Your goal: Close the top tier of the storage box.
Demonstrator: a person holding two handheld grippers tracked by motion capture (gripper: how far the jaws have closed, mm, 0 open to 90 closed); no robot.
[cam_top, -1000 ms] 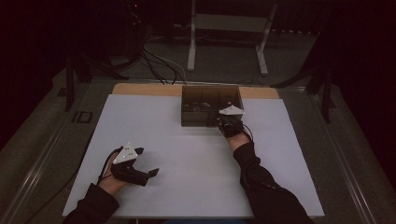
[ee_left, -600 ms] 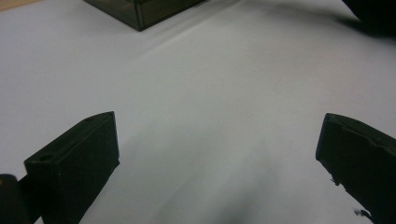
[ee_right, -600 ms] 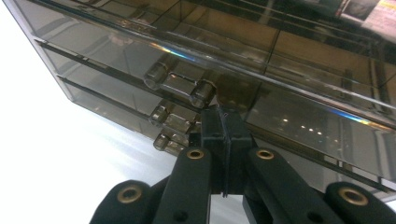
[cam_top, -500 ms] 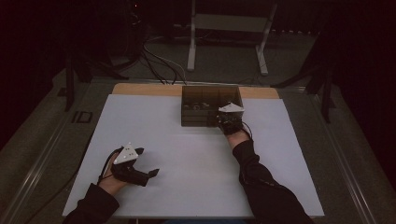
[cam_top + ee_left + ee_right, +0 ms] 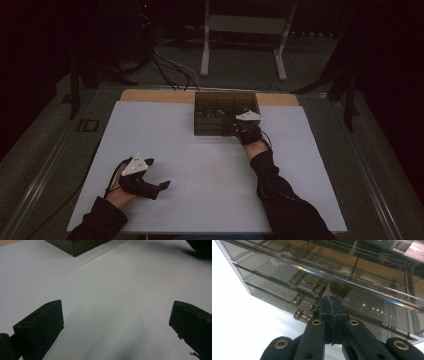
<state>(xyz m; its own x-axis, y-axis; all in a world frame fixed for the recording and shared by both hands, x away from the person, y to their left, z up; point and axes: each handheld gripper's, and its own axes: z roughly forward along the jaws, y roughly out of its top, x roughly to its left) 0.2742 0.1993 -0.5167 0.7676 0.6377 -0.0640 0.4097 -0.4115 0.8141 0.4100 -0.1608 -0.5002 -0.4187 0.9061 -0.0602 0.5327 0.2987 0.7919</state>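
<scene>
A dark see-through drawer box [image 5: 216,106] stands at the far middle of the white table [image 5: 200,155]. My right gripper [image 5: 244,129] is at the box's front right corner. In the right gripper view its jaws [image 5: 332,303] are pressed together with nothing between them, just in front of the drawer fronts and right beside the middle one of three stacked drawer handles [image 5: 303,301]. My left gripper [image 5: 157,175] rests near the table's front left, open, and in the left gripper view bare table lies between its fingers [image 5: 41,325]. A corner of the box [image 5: 75,245] is far ahead.
A wooden strip [image 5: 150,95] runs along the table's far edge behind the box. Cables [image 5: 170,65] and a white stand [image 5: 245,30] are on the dark floor beyond. Bare white tabletop lies between the two hands.
</scene>
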